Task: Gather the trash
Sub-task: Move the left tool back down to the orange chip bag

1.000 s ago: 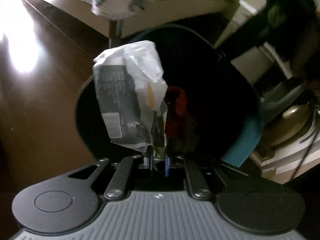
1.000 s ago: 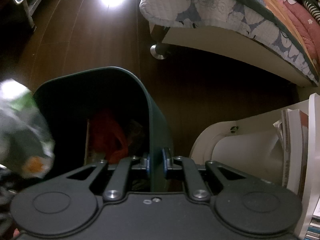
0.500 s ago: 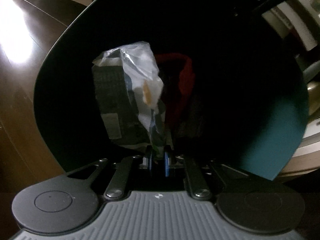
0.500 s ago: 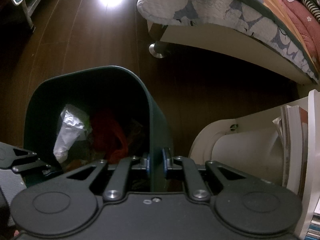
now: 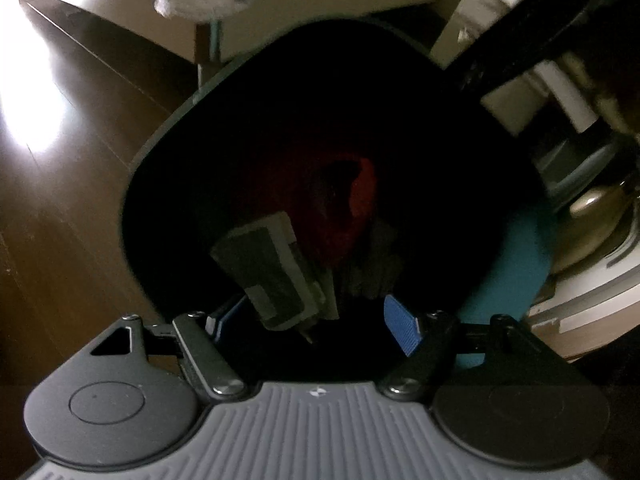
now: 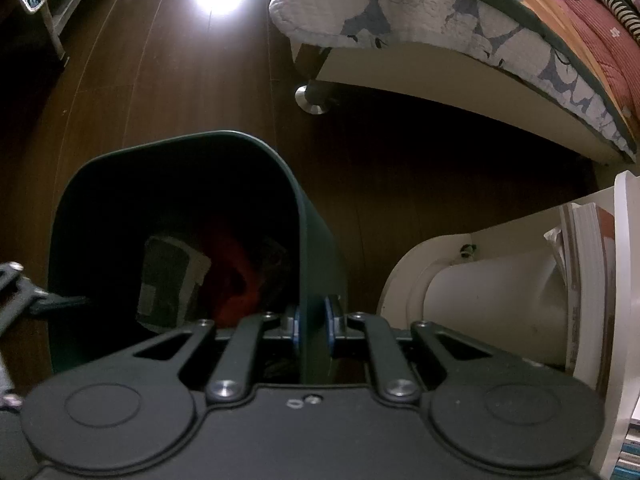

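Observation:
A dark teal trash bin (image 5: 168, 148) (image 6: 316, 240) stands on the wooden floor. Inside it lie a grey and white snack wrapper (image 5: 272, 268) (image 6: 168, 276) and something red (image 5: 360, 196) (image 6: 240, 280). My left gripper (image 5: 316, 324) is open over the bin's mouth, its blue pads apart, the wrapper loose just beyond them. My right gripper (image 6: 314, 320) is shut on the bin's right wall near the rim. The left gripper's edge shows at the far left of the right wrist view (image 6: 16, 292).
A bed with a patterned quilt (image 6: 460, 12) and a round metal foot (image 6: 314, 98) stands behind the bin. A white shelf with books (image 6: 588, 280) is at the right. Dark wooden floor (image 6: 140, 80) lies to the left. Pots and clutter (image 5: 592, 216) sit right of the bin.
My left gripper carried the wrapper down into the bin, opened and let it go; the wrapper now lies inside. The left gripper has drawn back up. The right gripper stayed clamped on the bin.

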Demonstrator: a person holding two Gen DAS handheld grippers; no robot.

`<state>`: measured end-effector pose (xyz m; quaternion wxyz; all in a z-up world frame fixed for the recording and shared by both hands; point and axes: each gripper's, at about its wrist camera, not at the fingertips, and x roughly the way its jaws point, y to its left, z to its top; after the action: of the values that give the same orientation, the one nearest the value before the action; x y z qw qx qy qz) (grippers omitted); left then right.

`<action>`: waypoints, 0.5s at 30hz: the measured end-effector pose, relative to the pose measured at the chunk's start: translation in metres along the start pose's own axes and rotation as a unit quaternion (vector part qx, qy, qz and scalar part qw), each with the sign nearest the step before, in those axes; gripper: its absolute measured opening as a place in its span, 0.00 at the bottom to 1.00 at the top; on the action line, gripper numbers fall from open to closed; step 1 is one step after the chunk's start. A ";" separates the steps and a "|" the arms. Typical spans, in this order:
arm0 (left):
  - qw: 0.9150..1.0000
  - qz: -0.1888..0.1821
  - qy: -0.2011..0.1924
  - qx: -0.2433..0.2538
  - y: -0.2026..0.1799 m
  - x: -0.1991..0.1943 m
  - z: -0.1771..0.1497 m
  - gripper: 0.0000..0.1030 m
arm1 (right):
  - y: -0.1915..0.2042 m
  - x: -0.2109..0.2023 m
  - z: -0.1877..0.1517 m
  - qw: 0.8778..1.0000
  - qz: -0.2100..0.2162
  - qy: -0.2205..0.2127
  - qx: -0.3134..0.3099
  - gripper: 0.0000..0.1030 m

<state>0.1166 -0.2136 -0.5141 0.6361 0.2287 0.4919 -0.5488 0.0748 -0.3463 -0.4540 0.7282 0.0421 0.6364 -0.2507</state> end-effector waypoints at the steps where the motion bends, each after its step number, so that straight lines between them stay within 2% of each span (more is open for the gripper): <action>1: 1.000 0.002 -0.009 -0.002 0.003 -0.009 -0.003 0.72 | 0.000 0.000 0.000 1.000 0.000 0.000 0.000 0.11; 4: 0.999 0.007 -0.037 -0.007 0.014 -0.035 -0.010 0.74 | -0.001 0.001 0.000 1.000 0.000 0.000 0.001 0.11; 5: 0.999 0.012 -0.046 -0.009 0.019 -0.041 -0.003 0.74 | 0.000 0.000 0.000 1.000 0.000 0.000 0.001 0.11; 9: 0.995 0.054 -0.078 -0.030 0.041 -0.072 -0.017 0.76 | 0.000 0.000 0.000 1.000 0.001 -0.001 0.002 0.11; 12: 0.988 0.102 -0.093 -0.069 0.070 -0.089 -0.035 0.78 | -0.001 0.000 -0.001 1.000 0.003 -0.002 0.002 0.11; 15: 0.980 0.121 -0.084 -0.136 0.109 -0.091 -0.059 0.78 | -0.002 -0.001 -0.001 1.000 0.003 -0.001 0.003 0.11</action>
<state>0.2026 -0.0893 -0.4858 0.7623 0.1512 0.4750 -0.4128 0.0729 -0.3473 -0.4532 0.7298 0.0458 0.6346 -0.2502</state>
